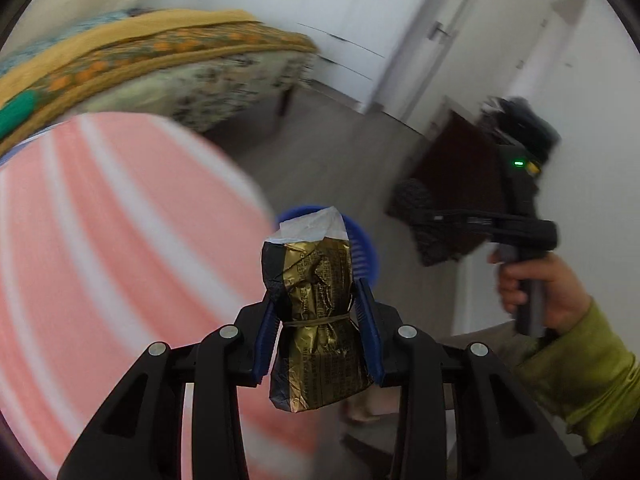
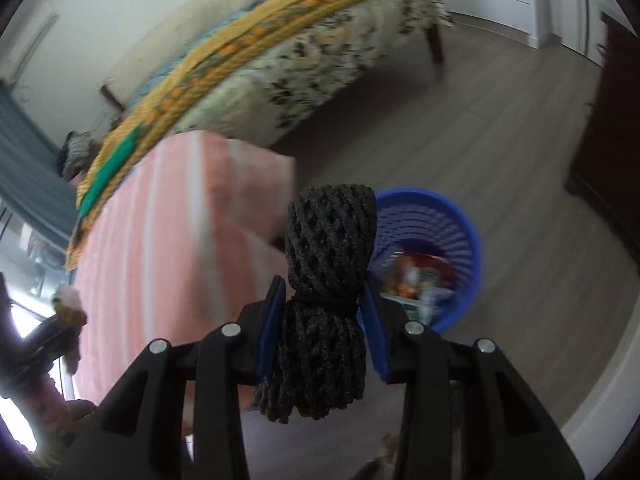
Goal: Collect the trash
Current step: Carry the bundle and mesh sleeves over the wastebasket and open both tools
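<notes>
My left gripper (image 1: 318,300) is shut on a crumpled gold and black foil wrapper (image 1: 316,320) tied with a rubber band, held in the air. My right gripper (image 2: 324,296) is shut on a bundled black foam net (image 2: 326,264). The right gripper with the net also shows in the left wrist view (image 1: 416,204), held by a hand in a green sleeve. A blue plastic trash basket (image 2: 460,232) with trash inside stands on the floor just beyond the right gripper. Its rim peeks out behind the wrapper in the left wrist view (image 1: 366,240).
A pink striped cloth covers a surface (image 2: 160,240) at the left. A bed with a yellow patterned blanket (image 2: 280,48) lies behind it. Grey wood floor (image 2: 500,120) spreads around the basket. Dark furniture (image 2: 608,140) stands at the right, white doors (image 1: 360,32) beyond.
</notes>
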`<state>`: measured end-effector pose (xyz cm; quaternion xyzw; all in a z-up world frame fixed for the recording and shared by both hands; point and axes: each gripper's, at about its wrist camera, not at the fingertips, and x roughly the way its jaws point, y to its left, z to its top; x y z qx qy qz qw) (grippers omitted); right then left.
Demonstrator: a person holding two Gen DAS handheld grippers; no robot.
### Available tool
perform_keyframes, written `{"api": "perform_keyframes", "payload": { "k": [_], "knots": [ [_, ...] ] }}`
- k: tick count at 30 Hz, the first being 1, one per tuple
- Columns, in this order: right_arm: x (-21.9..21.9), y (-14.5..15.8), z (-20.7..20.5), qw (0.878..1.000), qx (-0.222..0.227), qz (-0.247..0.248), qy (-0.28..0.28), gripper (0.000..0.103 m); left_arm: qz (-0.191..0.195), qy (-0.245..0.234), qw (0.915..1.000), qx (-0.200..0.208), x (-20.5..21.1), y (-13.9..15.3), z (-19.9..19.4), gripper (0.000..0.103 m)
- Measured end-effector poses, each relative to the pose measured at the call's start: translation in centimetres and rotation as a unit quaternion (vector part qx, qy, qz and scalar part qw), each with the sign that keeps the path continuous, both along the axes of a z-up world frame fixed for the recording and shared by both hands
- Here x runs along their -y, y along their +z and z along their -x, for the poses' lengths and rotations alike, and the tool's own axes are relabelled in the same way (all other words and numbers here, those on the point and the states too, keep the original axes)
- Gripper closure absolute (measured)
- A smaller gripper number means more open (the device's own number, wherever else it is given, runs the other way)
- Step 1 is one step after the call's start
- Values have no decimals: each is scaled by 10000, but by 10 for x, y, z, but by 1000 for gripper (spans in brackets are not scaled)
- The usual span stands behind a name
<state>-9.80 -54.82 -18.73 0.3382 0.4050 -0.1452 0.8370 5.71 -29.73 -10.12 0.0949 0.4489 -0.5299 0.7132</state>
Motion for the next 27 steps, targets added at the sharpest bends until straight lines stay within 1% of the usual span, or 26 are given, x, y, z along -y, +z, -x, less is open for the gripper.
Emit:
{"api": "perform_keyframes", "payload": {
  "k": [2, 3, 5, 7, 10, 11, 13, 14, 16, 17, 18, 19, 21, 22, 24, 25, 26, 27],
  "knots": [
    [21, -10, 6, 9999, 97, -69, -40, 66, -20, -185, 9997, -175, 54, -14, 13, 66],
    [31, -16, 4, 9998, 143, -94, -33, 66, -57, -221, 9994, -245, 74, -23, 15, 66],
    [52, -31, -2, 9996, 216, -150, -119, 66, -289, -159, 9989, -333, 119, -52, 14, 66],
    [72, -52, -14, 9996, 176, -204, -119, 66, -518, -48, 9974, -493, 160, -88, 8, 66],
    [85, -80, -28, 9994, 72, -347, -54, 66, -871, 110, 9949, -499, 202, -136, 3, 66],
    [92, -94, -32, 9993, 27, -367, -29, 66, -979, 130, 9937, -535, 213, -152, -1, 65],
    [101, -114, -42, 9990, -71, -435, 23, 65, -1182, 185, 9916, -488, 226, -179, -4, 64],
    [107, -127, -49, 9987, -121, -491, -3, 64, -1305, 254, 9902, -438, 232, -192, -6, 64],
    [116, -151, -57, 9980, -231, -586, -94, 55, -1493, 363, 9873, -407, 238, -211, -8, 52],
    [121, -167, -61, 9970, -330, -692, -136, 37, -1607, 474, 9853, -332, 240, -219, -9, 38],
    [124, -177, -62, 9959, -429, -778, -198, 22, -1657, 565, 9842, -252, 240, -221, -12, 28],
    [127, -190, -61, 9945, -522, -842, -328, 21, -1668, 633, 9838, -179, 240, -222, -12, 25],
    [128, -199, -57, 9931, -561, -948, -414, 19, -1552, 668, 9856, -101, 235, -213, -8, 19],
    [128, -198, -51, 9926, -560, -964, -482, 17, -1475, 662, 9868, -54, 232, -205, -8, 17],
    [126, -187, -43, 9934, -462, -903, -535, 14, -1289, 683, 9891, 191, 224, -184, 0, 13],
    [124, -173, -37, 9943, -428, -792, -573, 12, -1178, 692, 9900, 338, 218, -171, 6, 12],
    [122, -162, -32, 9950, -394, -699, -599, 8, -1080, 685, 9909, 430, 215, -161, 7, 10],
    [118, -148, -28, 9960, -323, -572, -612, 6, -945, 671, 9917, 550, 209, -145, 14, 7]
  ]
}}
